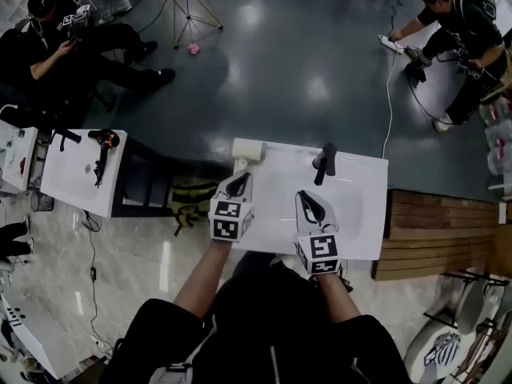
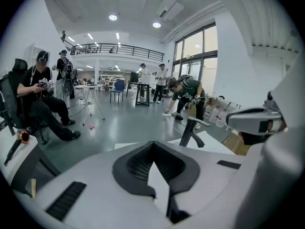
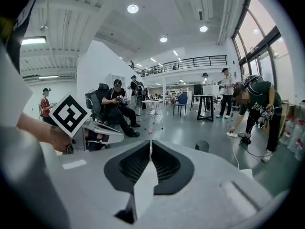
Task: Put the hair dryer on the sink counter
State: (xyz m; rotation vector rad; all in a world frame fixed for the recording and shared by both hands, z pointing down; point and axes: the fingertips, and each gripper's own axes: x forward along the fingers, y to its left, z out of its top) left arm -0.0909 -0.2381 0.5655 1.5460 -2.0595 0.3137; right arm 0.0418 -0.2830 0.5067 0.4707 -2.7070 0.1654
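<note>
While the black-and-orange hair dryer (image 1: 104, 139) lies on a separate white counter (image 1: 76, 178), the white left gripper (image 1: 238, 182) and right gripper (image 1: 307, 202) are clenched, empty.

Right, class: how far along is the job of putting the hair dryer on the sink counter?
Nothing looks done: the hair dryer lies on the side counter at the left, not on the sink counter in front of the person. In hand: nothing; the left gripper and right gripper are both shut and empty. Left: probably the whole fetch and set-down.
</note>
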